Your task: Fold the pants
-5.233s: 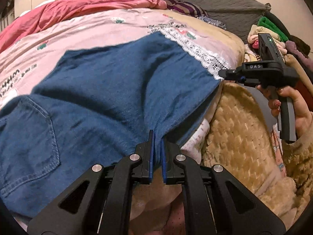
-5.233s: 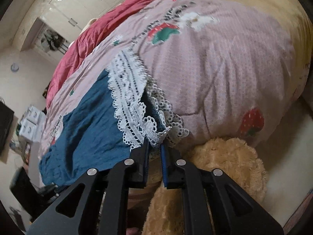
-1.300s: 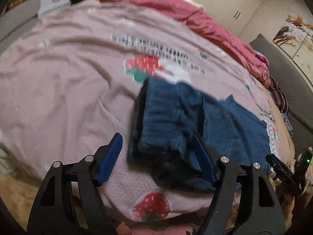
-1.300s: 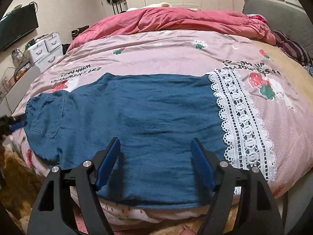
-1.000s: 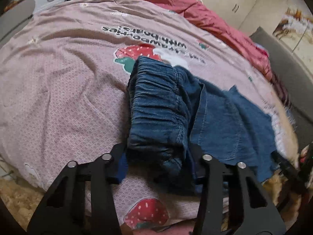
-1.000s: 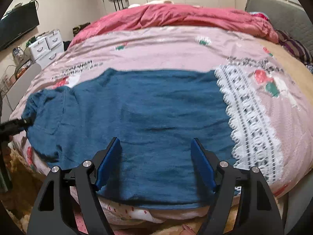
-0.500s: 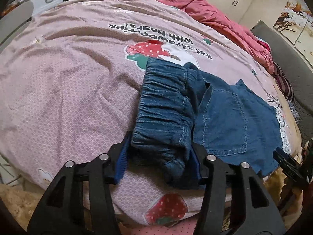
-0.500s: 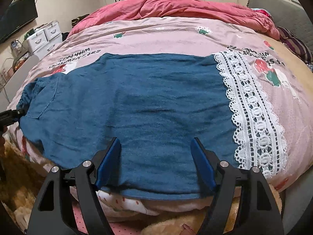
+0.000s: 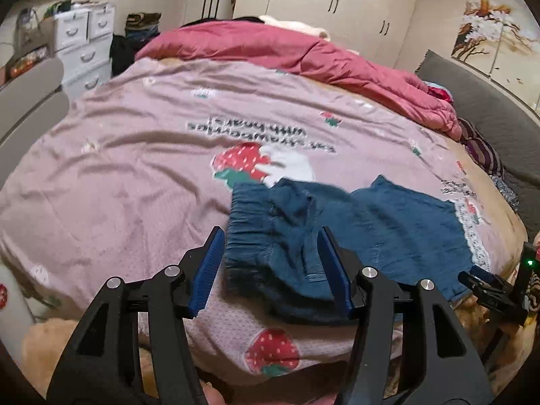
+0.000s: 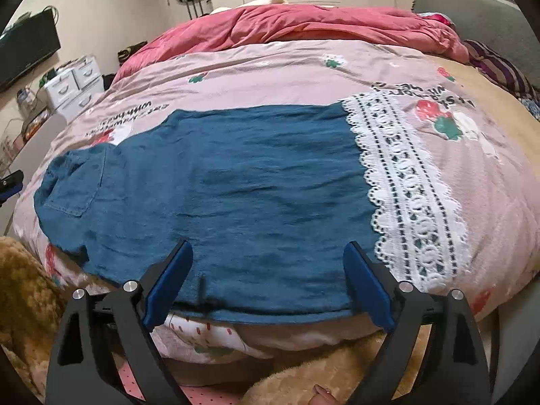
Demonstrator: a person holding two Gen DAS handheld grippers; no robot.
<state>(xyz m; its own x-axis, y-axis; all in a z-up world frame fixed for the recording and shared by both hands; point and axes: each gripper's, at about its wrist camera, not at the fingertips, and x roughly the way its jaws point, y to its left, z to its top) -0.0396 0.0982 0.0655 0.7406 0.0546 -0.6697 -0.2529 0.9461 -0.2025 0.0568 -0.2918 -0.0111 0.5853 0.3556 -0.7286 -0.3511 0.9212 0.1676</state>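
Right wrist view takes in the bed under its pink strawberry cover, the blue pants spread flat along the near edge, waistband toward nine o'clock, white lace hem toward three. Right tongs hover above the cloth, jaws opening, gripping nothing. Left tongs stand parted either side of the waistband, pads clear of it.
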